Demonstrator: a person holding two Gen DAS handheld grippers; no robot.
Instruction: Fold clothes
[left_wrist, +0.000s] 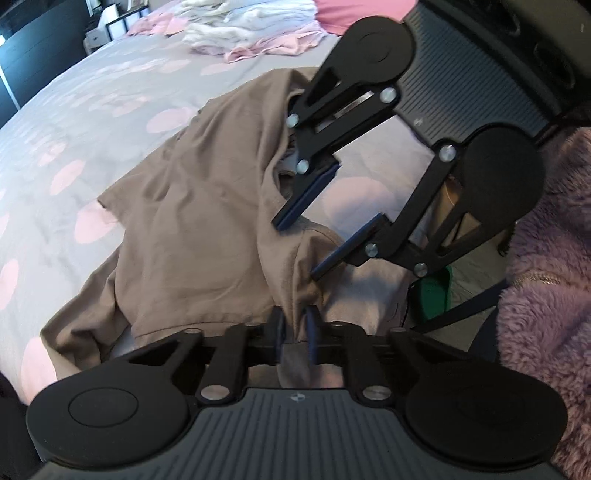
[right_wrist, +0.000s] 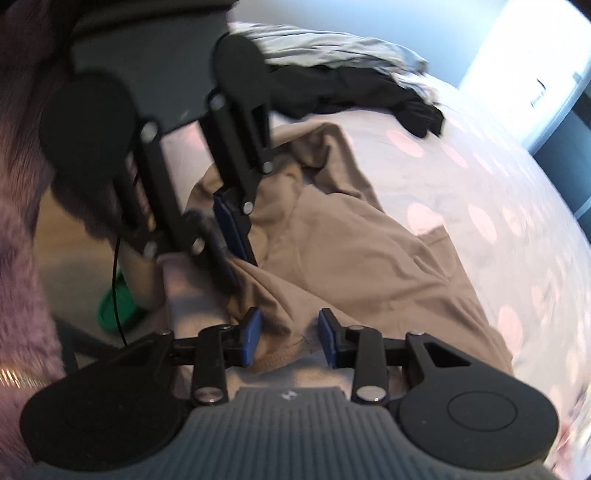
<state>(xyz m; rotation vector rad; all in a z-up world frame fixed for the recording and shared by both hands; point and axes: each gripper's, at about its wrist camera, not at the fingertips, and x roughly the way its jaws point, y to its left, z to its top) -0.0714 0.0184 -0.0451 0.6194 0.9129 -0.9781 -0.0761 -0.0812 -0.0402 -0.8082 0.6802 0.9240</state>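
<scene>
Left gripper (left_wrist: 295, 332) clamped on bunched edge of taupe T-shirt (left_wrist: 192, 229). Right gripper (right_wrist: 290, 338) jaws apart, just beside it, straddling shirt hem, pads not pressing.

This is looking like a bedroom at home. A bed (left_wrist: 110, 110) with pink spots is filling the frame, and clothes (left_wrist: 251, 26) are lying piled at the top.

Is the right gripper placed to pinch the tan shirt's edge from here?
Probably yes. The right gripper is open with the tan shirt edge between its pads, nothing blocking. The left gripper is shut on the shirt close by.
</scene>
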